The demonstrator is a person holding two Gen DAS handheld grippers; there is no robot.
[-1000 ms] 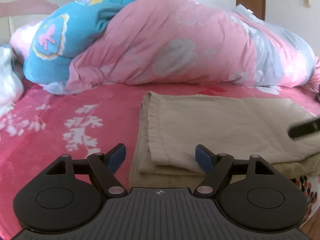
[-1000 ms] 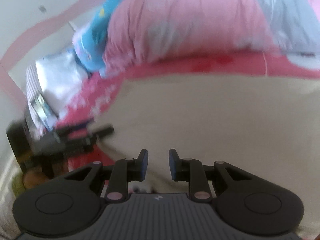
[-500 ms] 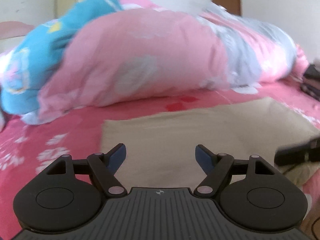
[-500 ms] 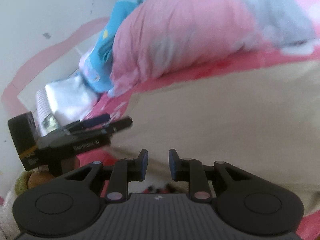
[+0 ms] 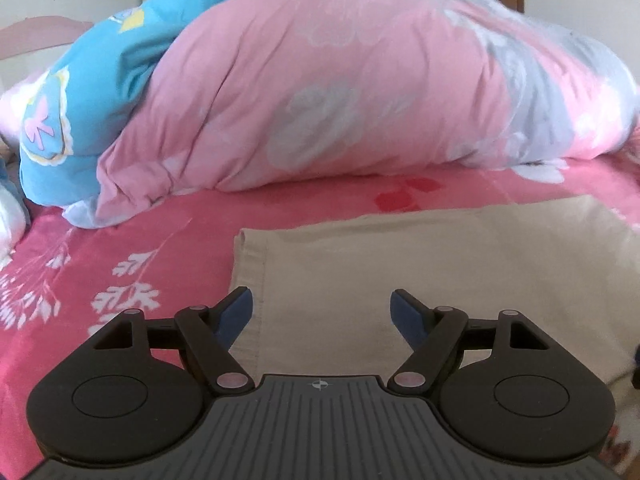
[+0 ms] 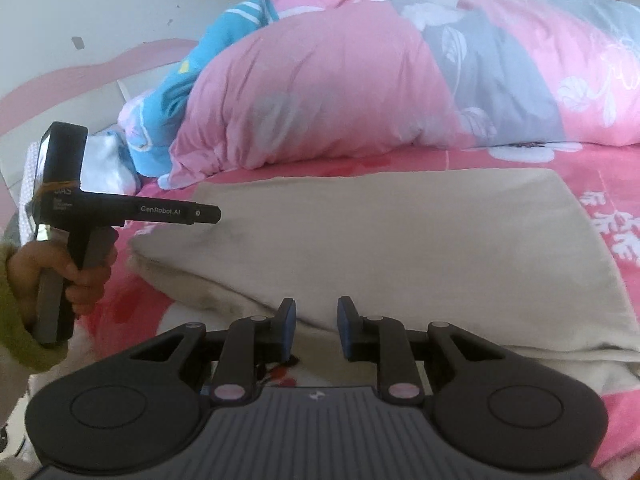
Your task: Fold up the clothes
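Beige folded garment (image 6: 400,240) lies flat on the pink bed (image 5: 120,248) before a heaped quilt (image 5: 320,92); soft, light, best pinched at a hem corner. Left gripper (image 5: 322,312) fingers gape wide, empty; right gripper (image 6: 316,328) fingers narrowly parted, empty.

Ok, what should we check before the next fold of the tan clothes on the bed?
1. Tan clothes lie flat on the pink sheet: ok.
2. Left gripper open, nothing between its fingers: ok.
3. Right gripper empty, only a narrow gap: ok.
4. Right gripper holds an edge: not ok.
5. Pink quilt off the clothes: ok.
6. Layers underneath even: cannot tell.
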